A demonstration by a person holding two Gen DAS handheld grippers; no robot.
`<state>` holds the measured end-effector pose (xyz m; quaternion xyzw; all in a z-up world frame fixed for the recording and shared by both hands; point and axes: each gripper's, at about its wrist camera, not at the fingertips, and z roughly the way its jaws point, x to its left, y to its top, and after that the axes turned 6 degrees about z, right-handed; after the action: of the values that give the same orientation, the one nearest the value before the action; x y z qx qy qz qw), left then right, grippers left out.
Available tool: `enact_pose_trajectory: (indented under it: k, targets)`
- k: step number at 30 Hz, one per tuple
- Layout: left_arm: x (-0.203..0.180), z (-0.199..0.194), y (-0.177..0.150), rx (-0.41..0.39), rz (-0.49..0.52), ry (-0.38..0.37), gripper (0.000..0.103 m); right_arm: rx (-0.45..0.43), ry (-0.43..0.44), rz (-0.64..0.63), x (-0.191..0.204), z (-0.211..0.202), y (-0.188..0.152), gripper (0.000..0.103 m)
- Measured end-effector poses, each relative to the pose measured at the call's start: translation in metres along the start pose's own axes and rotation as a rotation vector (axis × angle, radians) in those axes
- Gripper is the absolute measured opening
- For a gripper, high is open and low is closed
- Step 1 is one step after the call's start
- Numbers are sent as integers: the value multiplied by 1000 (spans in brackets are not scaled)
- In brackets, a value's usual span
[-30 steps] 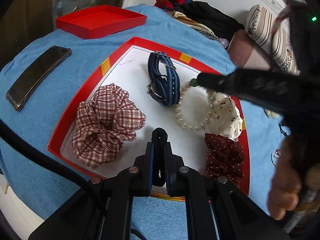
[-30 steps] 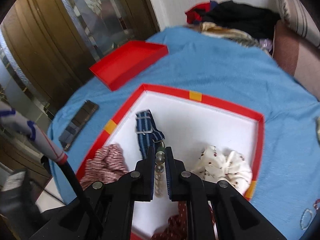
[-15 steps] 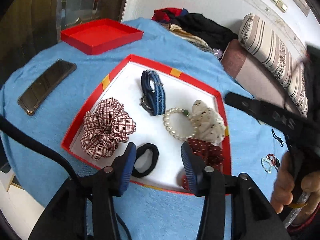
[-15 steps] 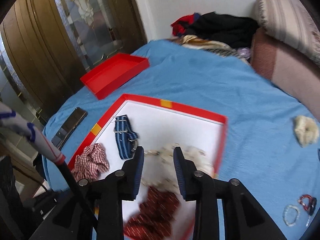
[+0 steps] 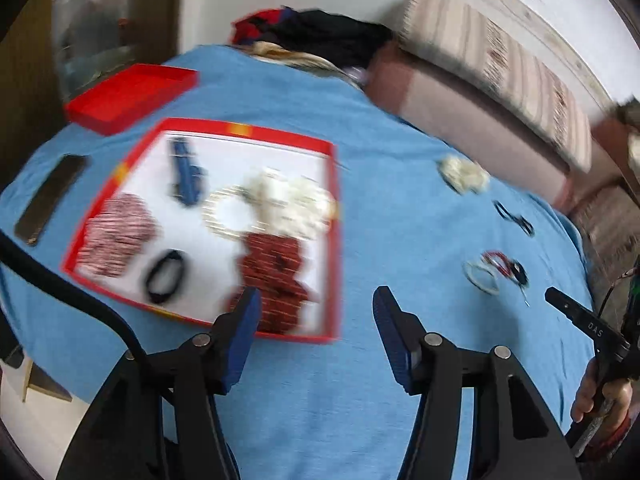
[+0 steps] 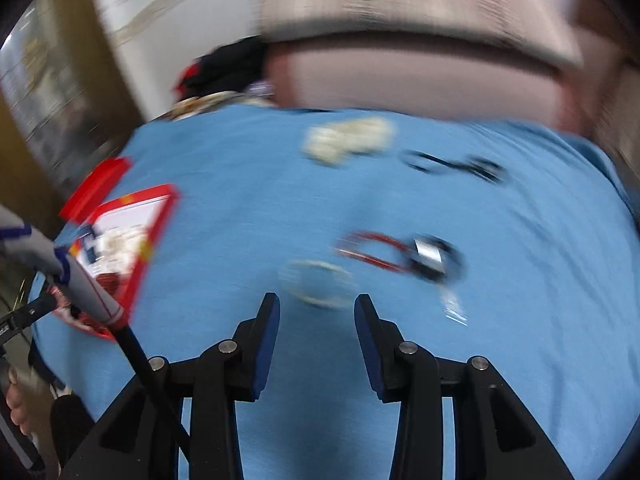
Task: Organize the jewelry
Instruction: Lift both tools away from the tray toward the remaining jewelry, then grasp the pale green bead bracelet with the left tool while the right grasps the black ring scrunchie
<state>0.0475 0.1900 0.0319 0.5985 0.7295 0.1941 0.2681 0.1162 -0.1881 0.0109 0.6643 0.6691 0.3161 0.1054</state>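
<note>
Blue cloth (image 5: 392, 216) covers the whole surface under me, with a pinkish sofa (image 5: 460, 96) behind it.

My left gripper (image 5: 316, 312) has its blue pads spread wide apart and holds nothing; it hangs over the cloth at the near right corner of the red-rimmed box (image 5: 335, 240). Just beyond my left pad lies the dark red scrunchie (image 5: 276, 276), inside the box. To its left is the black hair tie (image 5: 165, 277), then the checked scrunchie (image 5: 116, 236). Farther in sit the pearl bracelet (image 5: 229, 212), the white scrunchie (image 5: 296, 204) and the blue strap (image 5: 185, 172). A dark phone (image 5: 50, 200) lies left of the box, and the red lid (image 5: 128, 96) beyond it.

My right gripper (image 6: 317, 312) is also open and empty, its pads parted above bare cloth. Just ahead of them lies a pale bead bracelet (image 6: 318, 284), blurred. Beyond it to the right is a red bracelet (image 6: 372, 250) touching a dark piece (image 6: 434, 258) that I cannot make out. Farther off lie a cream scrunchie (image 6: 348, 140) and black ties (image 6: 456, 166).
</note>
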Motion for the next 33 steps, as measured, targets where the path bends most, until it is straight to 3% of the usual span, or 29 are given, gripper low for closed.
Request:
enact_pose_trajectory:
  k: [3,7,12,19,23,27,28,29,30,31,33]
  targets:
    - [-38,15,-1,31,65,-25,57,-11,-29,73,-46,-9,-4,42]
    - [-81,42,-3,79,139,-64,57,-16,-23,107,-70,-6,-4,42]
    - [-127,95,7,165,207,-133,57,-16,10,127,-81,11,3,42]
    - [-172,160,28,215,281,-178,57,-1,9,110,-85,56,36,42]
    - [-187,187,33,243,315,-184,57,36,-18,82,-84,84,45,41]
    - [-202,190,34,223,359,-195,55,75,-68,24,-77,106,43,40]
    - [-206,191,31,220,373,-189,45,56,-75,15,-76,106,42,40]
    - [-210,190,29,215,391,-176,36,55,-75,16,-75,106,41,33]
    - [-214,189,25,206,418,-147,16,68,-77,17,-75,107,42,9]
    - [-216,188,24,207,428,-140,5,76,-83,14,-74,106,41,9]
    - [-210,180,23,229,394,-190,5,60,-71,21,-74,95,41,8]
